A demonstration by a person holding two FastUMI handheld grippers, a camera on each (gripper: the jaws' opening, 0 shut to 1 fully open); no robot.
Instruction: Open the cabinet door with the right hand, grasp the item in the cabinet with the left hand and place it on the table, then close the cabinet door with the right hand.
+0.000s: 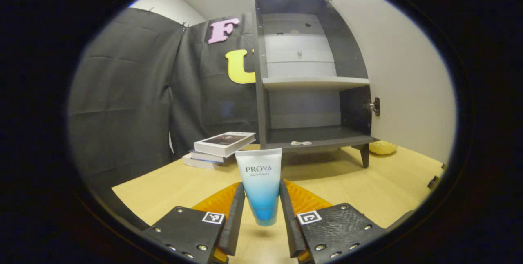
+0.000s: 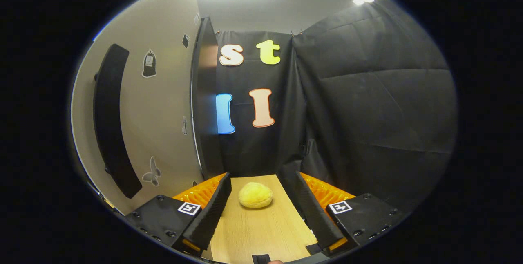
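My left tongs [image 1: 261, 215] grip a tube [image 1: 260, 188] of cream between both fingers, cap end down, white at the top and fading to blue below. The tube hangs just above the table [image 1: 367, 186], with a faint shadow under it on the wood. Beyond it stands the cabinet [image 1: 310, 72], dark inside with a pale shelf [image 1: 314, 82] across the middle, and its door [image 1: 408, 80] is swung wide open to the right. A few small pale scraps lie on the cabinet's bottom board. To the left of the cabinet a stack of books [image 1: 220, 148] rests on the table, and a yellow soft lump [image 1: 382, 147] lies behind the cabinet's front leg, near the open door.

My right tongs [image 2: 261, 211] stand open with nothing between the fingers. Past them, on the table, the same yellow lump [image 2: 255, 195] sits near the back edge. To their left I see the pale outer face of the open door [image 2: 163, 104], bearing a long dark handle [image 2: 112, 121] and a few small stickers.
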